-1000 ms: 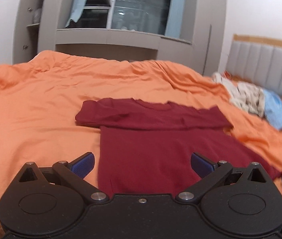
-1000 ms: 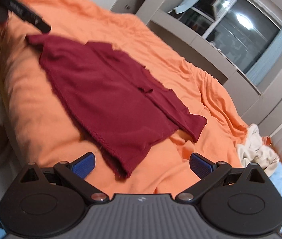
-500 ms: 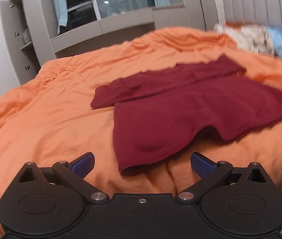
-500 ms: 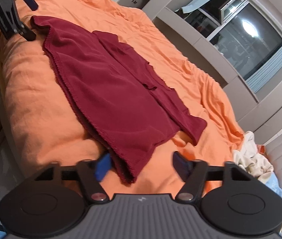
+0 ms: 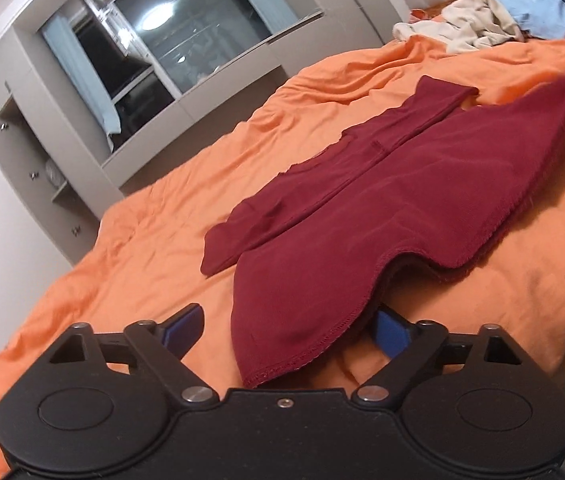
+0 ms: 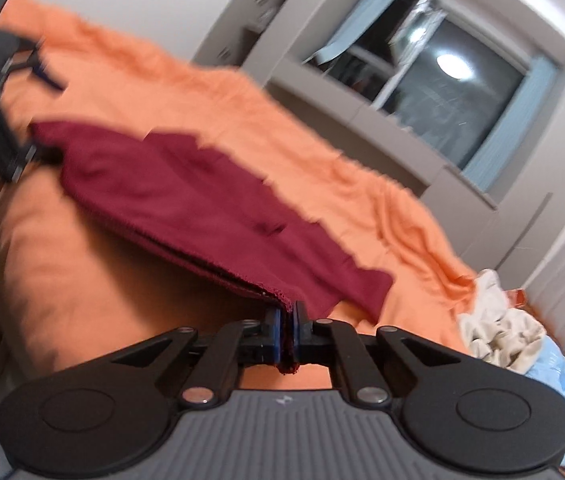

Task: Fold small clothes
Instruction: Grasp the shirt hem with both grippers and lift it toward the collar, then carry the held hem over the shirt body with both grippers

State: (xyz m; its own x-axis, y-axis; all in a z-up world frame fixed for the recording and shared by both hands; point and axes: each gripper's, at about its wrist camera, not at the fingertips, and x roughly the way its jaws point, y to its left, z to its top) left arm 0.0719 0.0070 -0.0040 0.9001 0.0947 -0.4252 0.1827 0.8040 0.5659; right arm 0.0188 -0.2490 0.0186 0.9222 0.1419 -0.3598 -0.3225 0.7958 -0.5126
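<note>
Right wrist view: right tongs (image 6: pixel 287 330) clamped on shirt (image 6: pixel 186 192) hem corner, for lifting | left tongs (image 5: pixel 282 330) closing astride opposite corner, not yet gripping | shirt flat on bed (image 5: pixel 130 248)

R jaws clamped shirt (image 6: pixel 186 200) hem; L closing.

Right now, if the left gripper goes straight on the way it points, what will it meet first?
Most likely the dark red shirt: its near hem corner already lies between the left gripper's closing jaws, which do not yet press on it. Beyond is more shirt on the orange bedcover. Depth is uncertain.
</note>
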